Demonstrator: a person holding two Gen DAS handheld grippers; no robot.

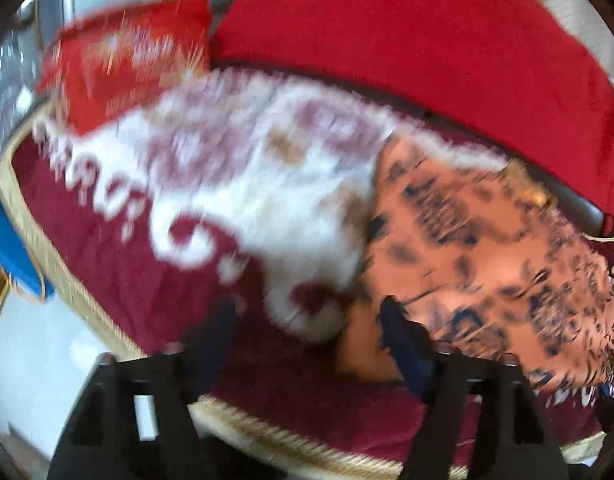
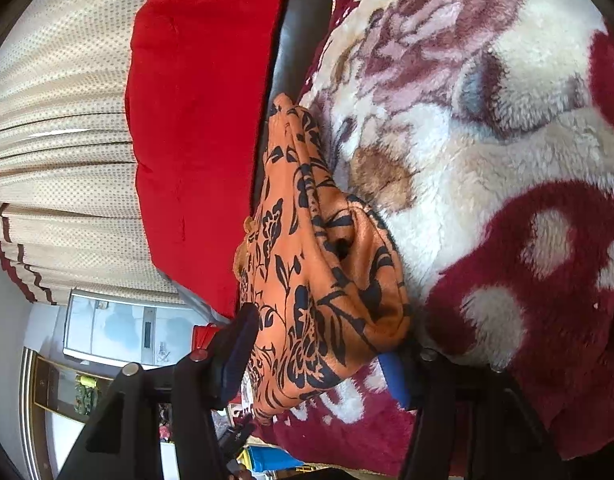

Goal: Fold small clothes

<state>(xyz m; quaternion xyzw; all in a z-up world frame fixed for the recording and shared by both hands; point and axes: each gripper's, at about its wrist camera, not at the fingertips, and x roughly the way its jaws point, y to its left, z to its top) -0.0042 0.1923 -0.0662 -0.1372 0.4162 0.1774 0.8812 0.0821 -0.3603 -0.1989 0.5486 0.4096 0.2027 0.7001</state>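
Observation:
The small garment is an orange satin cloth with a dark blue floral print. In the blurred left wrist view it lies spread on the right of a plush blanket. My left gripper hovers open at its near corner. A bit of orange cloth sits beside the right finger, and the left finger is over bare blanket. In the right wrist view the garment is bunched into a thick fold. My right gripper is shut on it, and the cloth fills the gap between both pads.
The maroon and cream floral blanket has a gold fringed edge. A red cushion leans on a dark sofa back. A red patterned pillow lies far left. A dotted curtain hangs behind.

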